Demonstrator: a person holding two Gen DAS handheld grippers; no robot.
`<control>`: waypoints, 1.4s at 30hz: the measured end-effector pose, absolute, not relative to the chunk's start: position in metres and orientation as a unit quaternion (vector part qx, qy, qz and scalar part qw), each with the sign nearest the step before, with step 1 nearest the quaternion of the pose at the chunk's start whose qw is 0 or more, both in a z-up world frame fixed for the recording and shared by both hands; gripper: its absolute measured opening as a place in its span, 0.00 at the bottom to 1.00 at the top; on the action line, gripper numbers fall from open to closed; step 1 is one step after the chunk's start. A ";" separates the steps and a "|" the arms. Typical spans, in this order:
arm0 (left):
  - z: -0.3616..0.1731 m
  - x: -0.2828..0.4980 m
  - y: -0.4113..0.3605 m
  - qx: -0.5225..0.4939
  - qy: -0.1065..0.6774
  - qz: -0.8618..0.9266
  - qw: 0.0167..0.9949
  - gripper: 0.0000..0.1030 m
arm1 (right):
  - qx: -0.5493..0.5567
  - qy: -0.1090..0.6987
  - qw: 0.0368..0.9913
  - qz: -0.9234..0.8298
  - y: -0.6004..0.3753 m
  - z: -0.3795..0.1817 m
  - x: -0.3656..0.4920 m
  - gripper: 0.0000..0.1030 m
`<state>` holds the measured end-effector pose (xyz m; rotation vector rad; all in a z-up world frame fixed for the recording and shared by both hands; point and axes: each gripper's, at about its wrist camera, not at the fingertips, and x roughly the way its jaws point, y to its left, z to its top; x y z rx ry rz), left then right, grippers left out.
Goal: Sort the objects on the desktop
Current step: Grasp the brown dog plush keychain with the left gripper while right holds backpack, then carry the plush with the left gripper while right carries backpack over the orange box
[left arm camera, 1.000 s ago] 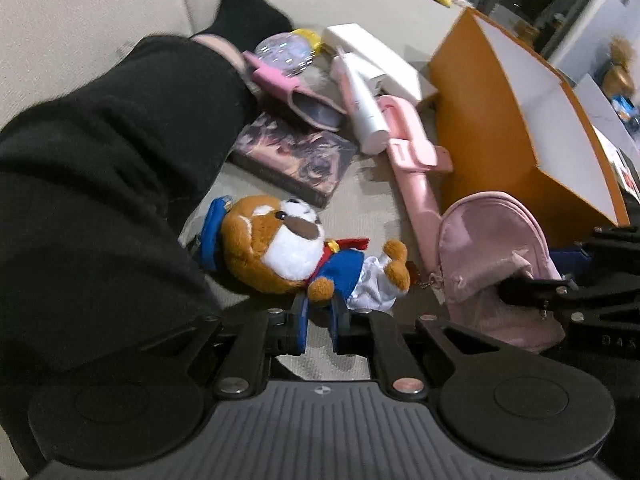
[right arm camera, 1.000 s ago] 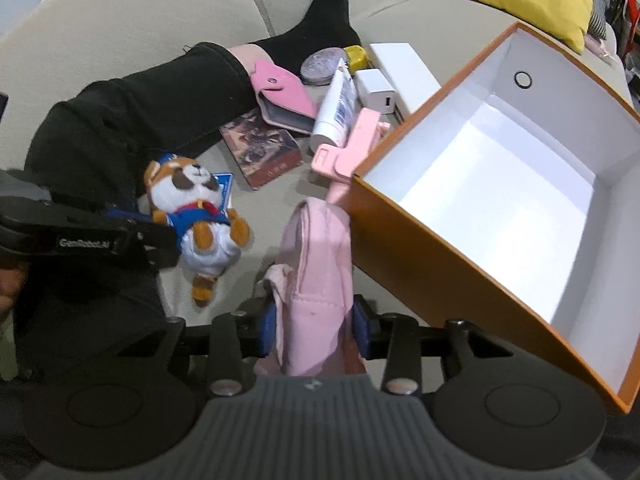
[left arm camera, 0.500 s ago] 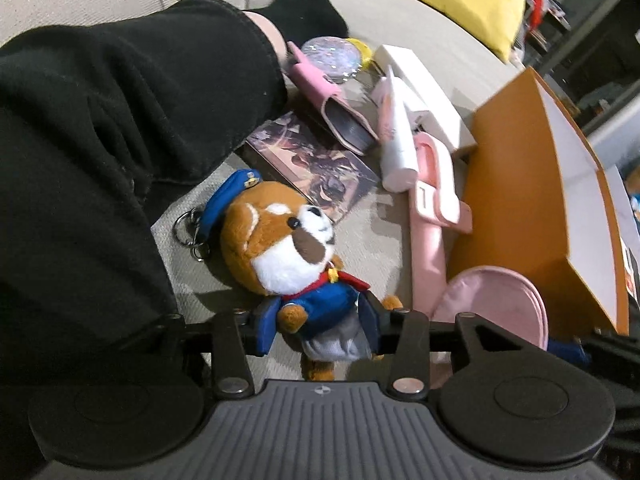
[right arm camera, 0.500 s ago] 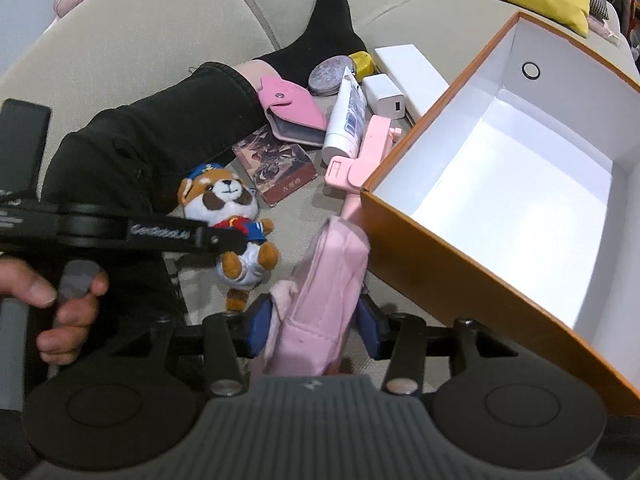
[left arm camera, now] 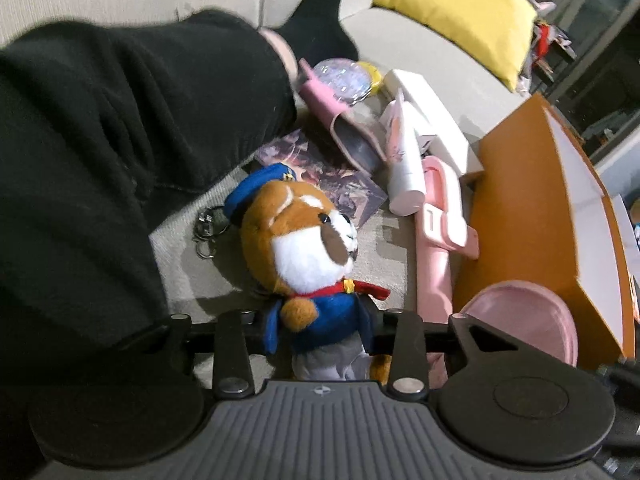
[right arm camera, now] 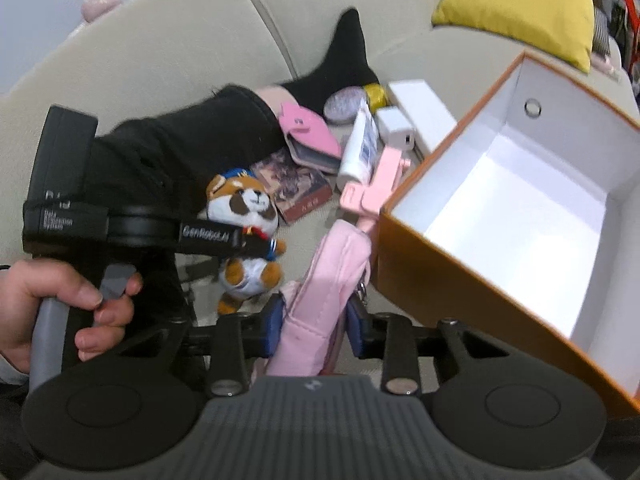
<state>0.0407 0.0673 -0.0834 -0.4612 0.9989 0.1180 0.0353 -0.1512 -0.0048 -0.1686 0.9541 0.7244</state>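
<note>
My left gripper is shut on the blue body of a plush dog keychain with a blue cap, lifted off the sofa; the plush also shows in the right wrist view. My right gripper is shut on a pink pouch, held next to the near corner of the open orange box; the pouch also shows in the left wrist view. The box is white inside and empty.
On the sofa lie a pink selfie stick, a white tube, a pink card wallet, a picture card pack, a white box and a glitter compact. A black-clad leg lies left. A yellow cushion sits behind.
My left gripper has closed around the plush dog and raised it. My right gripper has lifted the pink pouch up beside the orange box.
</note>
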 end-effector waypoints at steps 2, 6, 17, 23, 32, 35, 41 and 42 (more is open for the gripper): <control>-0.072 0.033 0.065 -0.203 0.465 0.050 0.860 0.39 | -0.078 0.435 0.826 0.349 -0.154 0.005 0.032 0.34; -0.044 0.017 0.059 -0.156 0.446 0.028 0.881 0.39 | -0.074 0.407 0.836 0.361 -0.160 0.026 0.029 0.34; 0.030 0.019 0.032 -0.099 0.391 -0.059 0.913 0.39 | -0.029 0.341 0.883 0.322 -0.206 0.084 0.046 0.33; 0.059 0.047 -0.001 -0.075 0.362 -0.114 0.922 0.39 | -0.036 0.324 0.911 0.253 -0.236 0.097 0.069 0.33; 0.054 0.111 -0.060 -0.043 0.380 -0.187 0.905 0.39 | -0.050 0.358 0.917 0.167 -0.272 0.070 0.123 0.34; 0.044 0.127 -0.075 -0.033 0.396 -0.200 0.895 0.39 | -0.058 0.375 0.913 0.152 -0.281 0.055 0.139 0.33; 0.024 0.154 -0.095 -0.009 0.436 -0.215 0.874 0.39 | -0.052 0.411 0.900 0.137 -0.296 0.032 0.172 0.33; 0.020 0.160 -0.099 -0.005 0.443 -0.216 0.870 0.39 | -0.050 0.416 0.898 0.136 -0.298 0.029 0.178 0.33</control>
